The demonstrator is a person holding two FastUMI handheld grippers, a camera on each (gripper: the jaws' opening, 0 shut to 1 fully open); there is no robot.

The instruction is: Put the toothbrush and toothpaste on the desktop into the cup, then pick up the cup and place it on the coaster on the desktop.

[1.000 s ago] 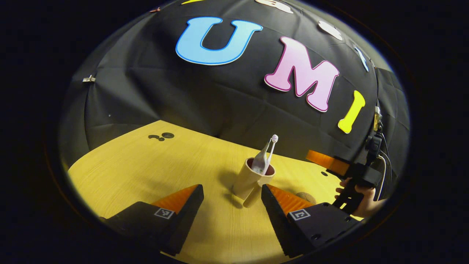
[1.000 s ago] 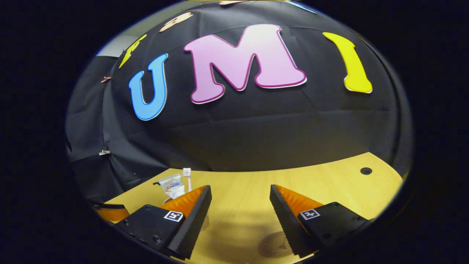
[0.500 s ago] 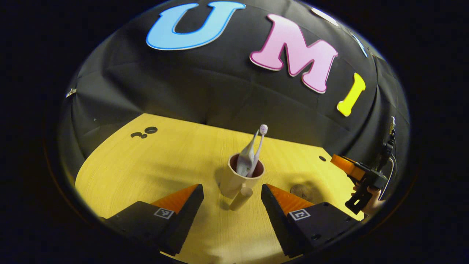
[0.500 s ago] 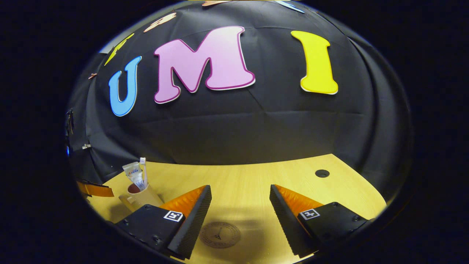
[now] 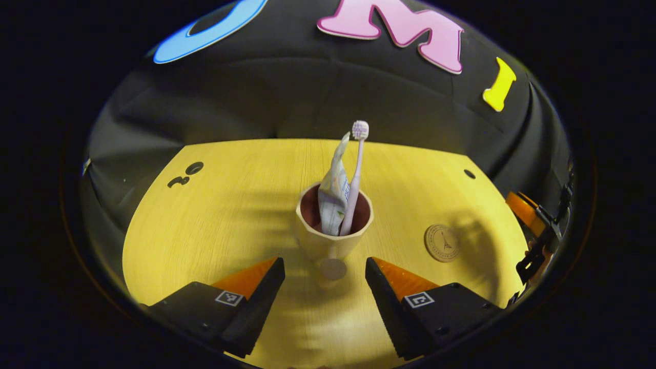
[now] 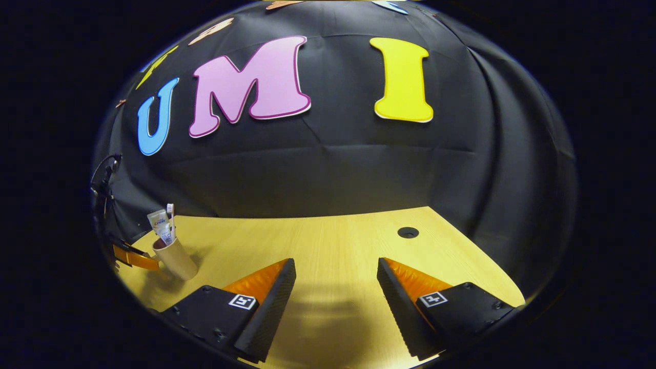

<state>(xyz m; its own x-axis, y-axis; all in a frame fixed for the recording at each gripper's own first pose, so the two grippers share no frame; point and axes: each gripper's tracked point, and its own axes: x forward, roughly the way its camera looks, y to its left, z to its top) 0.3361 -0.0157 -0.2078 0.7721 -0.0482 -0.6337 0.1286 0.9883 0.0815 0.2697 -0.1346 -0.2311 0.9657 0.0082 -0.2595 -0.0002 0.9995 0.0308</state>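
One wooden desktop (image 5: 215,225), cup (image 5: 330,241) upright, coaster (image 5: 442,243) nearby, black cloth wall (image 6: 333,169)

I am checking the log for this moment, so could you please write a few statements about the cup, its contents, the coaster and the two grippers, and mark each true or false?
1. The toothbrush and the toothpaste both stand in the cup. True.
2. The cup sits on the coaster. False: the coaster lies bare on the desktop, apart from the cup.
3. The left gripper is shut on the cup's handle. False: its fingers stand apart on either side of the handle, not pressing it.
4. The right gripper is open, with nothing between its fingers. True.
5. The toothbrush stands head down. False: its bristled head is at the top.
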